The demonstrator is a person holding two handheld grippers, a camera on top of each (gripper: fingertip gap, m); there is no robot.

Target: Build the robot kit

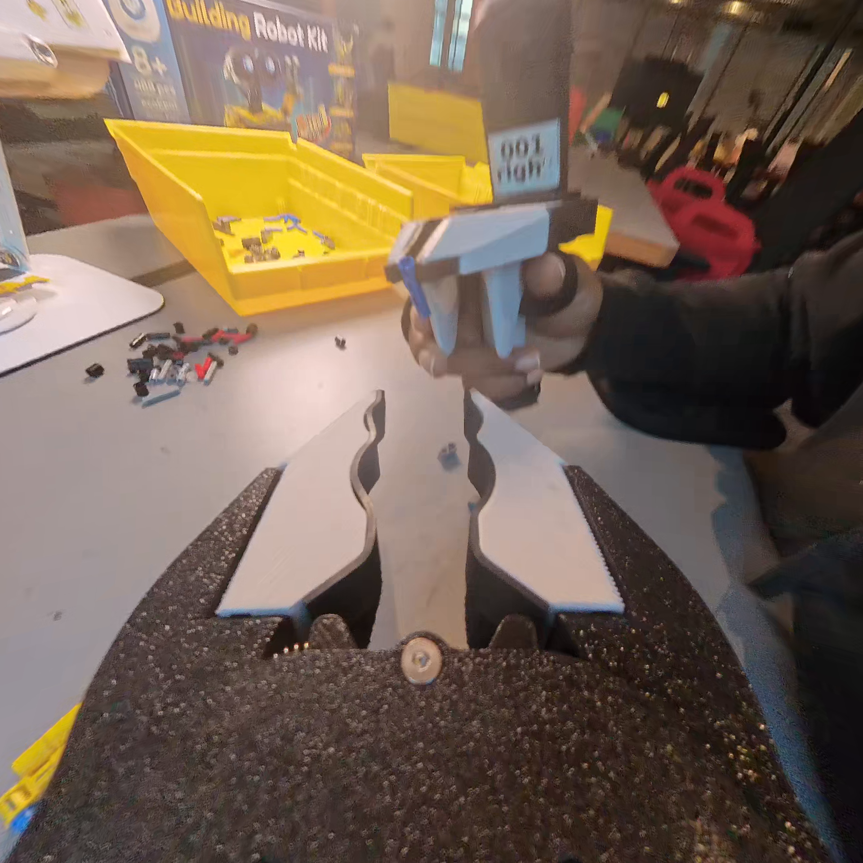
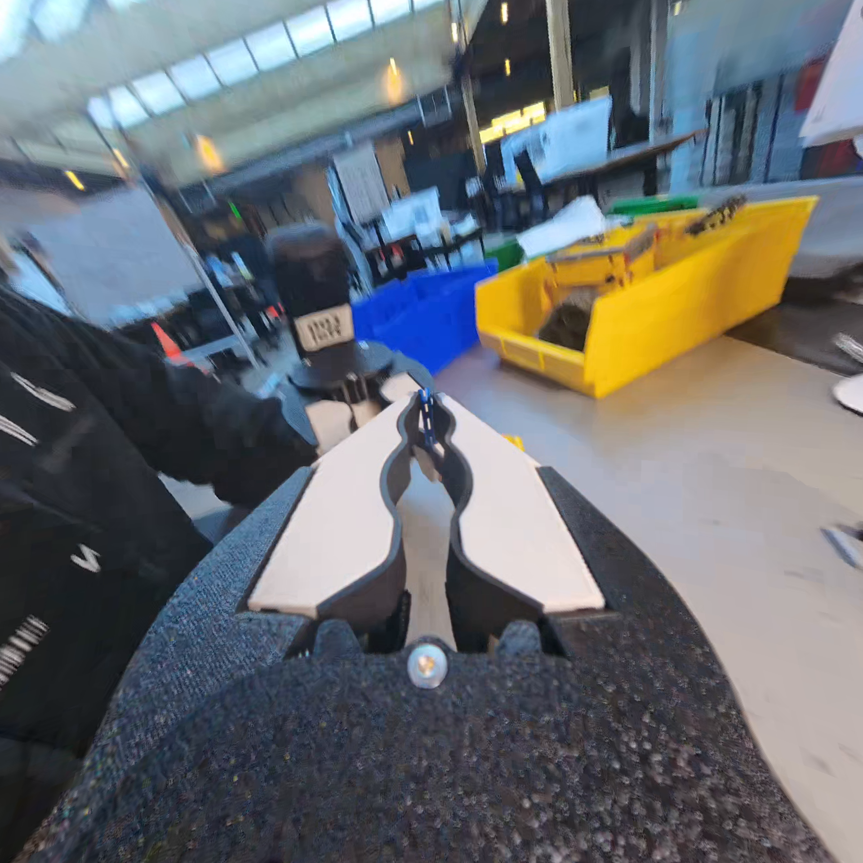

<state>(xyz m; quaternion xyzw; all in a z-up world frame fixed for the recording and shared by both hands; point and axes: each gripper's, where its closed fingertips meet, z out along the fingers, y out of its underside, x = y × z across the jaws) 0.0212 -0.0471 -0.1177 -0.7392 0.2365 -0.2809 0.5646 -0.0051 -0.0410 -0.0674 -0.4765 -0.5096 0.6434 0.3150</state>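
Observation:
My left gripper [image 1: 424,397] is open and empty, low over the grey table [image 1: 93,513]. A small dark piece [image 1: 449,454] lies on the table between its fingers near the right one. My right gripper [image 2: 426,400] is shut on a thin blue strip piece [image 2: 427,418], held above the table. In the left wrist view the right gripper [image 1: 411,289] hangs just ahead of my left fingertips, with the blue strip [image 1: 415,292] at its tip. A pile of small black, red and grey parts [image 1: 182,357] lies to the left. A single dark part [image 1: 341,342] lies apart.
A yellow bin [image 1: 261,205] with several small parts stands beyond the pile, a second yellow bin [image 1: 434,177] behind it. A kit box [image 1: 252,70] stands at the back. A white pad [image 1: 70,308] is at left. Another yellow bin [image 2: 644,299] and a blue bin [image 2: 420,313] show in the right wrist view. The tips of one gripper are about 5 cm away from the tips of the other.

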